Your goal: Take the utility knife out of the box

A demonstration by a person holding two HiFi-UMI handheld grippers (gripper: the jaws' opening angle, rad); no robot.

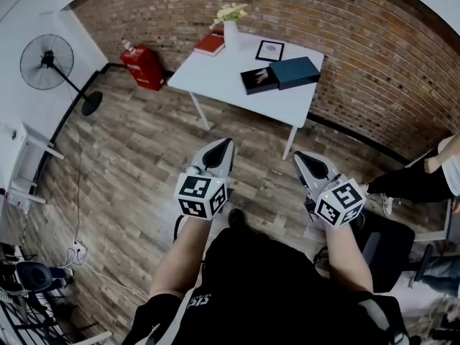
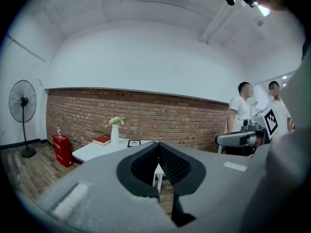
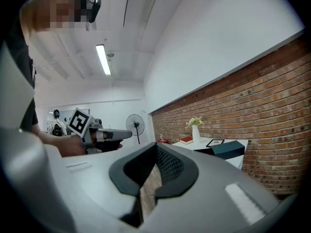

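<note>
On the white table (image 1: pixel 237 77) by the brick wall lies an open box, its dark teal part (image 1: pixel 296 72) beside a black tray (image 1: pixel 257 79). Something small lies in the tray; I cannot tell whether it is the utility knife. My left gripper (image 1: pixel 223 144) and right gripper (image 1: pixel 300 157) are held side by side over the wooden floor, well short of the table, both pointing at it. Each is shut with nothing in it. The right gripper view shows its shut jaws (image 3: pixel 155 144) and the teal box (image 3: pixel 227 148). In the left gripper view, the shut jaws (image 2: pixel 158 144) hide the box.
The table also holds a red book (image 1: pixel 210 44), a white vase with flowers (image 1: pixel 231 31) and a small framed picture (image 1: pixel 270 50). A red canister (image 1: pixel 144 67) and a standing fan (image 1: pixel 47 62) are at the left. A seated person (image 1: pixel 424 178) and a black chair (image 1: pixel 384 246) are at the right.
</note>
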